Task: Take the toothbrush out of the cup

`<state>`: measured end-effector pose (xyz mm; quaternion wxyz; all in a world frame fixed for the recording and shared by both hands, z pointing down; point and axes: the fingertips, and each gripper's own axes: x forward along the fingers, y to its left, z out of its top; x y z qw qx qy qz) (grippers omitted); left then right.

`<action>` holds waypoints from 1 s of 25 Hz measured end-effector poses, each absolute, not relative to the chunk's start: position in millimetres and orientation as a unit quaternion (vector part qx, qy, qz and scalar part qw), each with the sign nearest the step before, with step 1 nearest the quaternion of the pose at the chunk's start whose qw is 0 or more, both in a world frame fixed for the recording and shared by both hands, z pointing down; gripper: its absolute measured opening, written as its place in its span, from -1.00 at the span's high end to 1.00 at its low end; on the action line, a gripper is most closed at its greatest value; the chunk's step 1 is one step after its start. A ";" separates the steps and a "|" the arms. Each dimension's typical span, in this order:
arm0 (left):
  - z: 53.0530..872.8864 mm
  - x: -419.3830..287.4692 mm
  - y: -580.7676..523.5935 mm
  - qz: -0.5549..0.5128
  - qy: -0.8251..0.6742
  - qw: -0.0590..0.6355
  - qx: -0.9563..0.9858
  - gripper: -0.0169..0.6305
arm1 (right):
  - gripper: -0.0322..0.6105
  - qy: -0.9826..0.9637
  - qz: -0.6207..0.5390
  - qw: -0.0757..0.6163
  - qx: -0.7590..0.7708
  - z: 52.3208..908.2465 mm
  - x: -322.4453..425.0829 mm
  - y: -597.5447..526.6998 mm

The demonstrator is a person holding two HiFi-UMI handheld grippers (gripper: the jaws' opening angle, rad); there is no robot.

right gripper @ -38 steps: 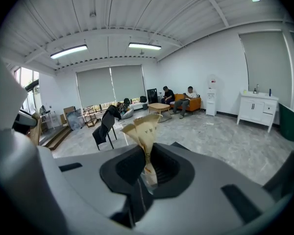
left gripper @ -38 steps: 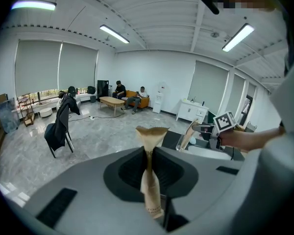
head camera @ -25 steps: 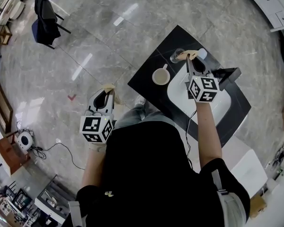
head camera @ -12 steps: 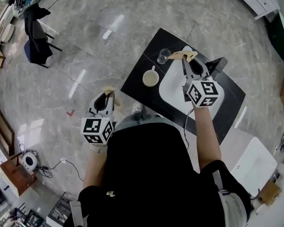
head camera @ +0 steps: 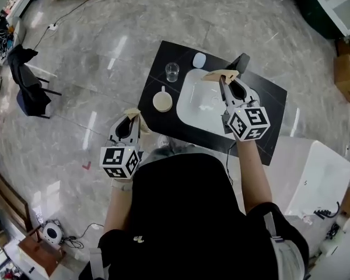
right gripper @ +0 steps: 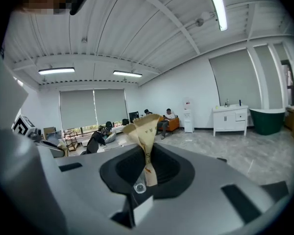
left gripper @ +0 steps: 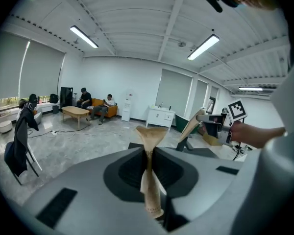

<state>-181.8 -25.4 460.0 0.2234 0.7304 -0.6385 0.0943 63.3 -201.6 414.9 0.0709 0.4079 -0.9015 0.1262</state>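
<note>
A clear glass cup (head camera: 172, 72) stands on the black table (head camera: 262, 98), and a white mug (head camera: 162, 101) stands just nearer me. I cannot make out a toothbrush in either. My right gripper (head camera: 220, 74) hovers over the far rim of a white basin (head camera: 192, 112), right of the glass, its tan jaws shut on nothing. In the right gripper view that gripper (right gripper: 144, 124) shows the glass (right gripper: 139, 186) small and low behind its closed jaws. My left gripper (head camera: 133, 113) is off the table's near left edge above the floor, jaws together and empty (left gripper: 152, 133).
A pale rounded object (head camera: 199, 60) and a black upright fixture (head camera: 240, 63) sit at the basin's far side. A white cabinet (head camera: 318, 185) stands right of the table. A chair draped with a dark coat (head camera: 26, 86) is far left. People sit on an orange sofa (left gripper: 95, 109).
The table has slid toward the middle of the head view. My right gripper has risen and swung from beside the glass to over the basin's far rim. Both grippers stay shut.
</note>
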 end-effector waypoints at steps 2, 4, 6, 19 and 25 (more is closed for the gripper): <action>460.8 -168.2 -34.5 0.097 -0.623 0.221 0.744 0.79 | 0.74 -0.893 0.130 0.071 0.424 414.9 84.1 -196.5; 461.4 -155.2 -43.1 0.100 -0.609 0.219 0.756 0.79 | 0.74 -0.885 0.137 0.068 0.440 414.8 104.0 -191.5; 461.4 -142.6 -51.0 0.103 -0.594 0.218 0.767 0.79 | 0.74 -0.876 0.143 0.065 0.457 414.5 122.8 -186.0; 467.7 -60.6 -95.1 0.120 -0.501 0.209 0.832 0.79 | 0.74 -0.820 0.167 0.082 0.540 437.5 214.0 -130.2; 470.5 -39.9 -106.5 0.124 -0.474 0.207 0.847 0.79 | 0.74 -0.804 0.180 0.084 0.561 447.7 231.7 -112.4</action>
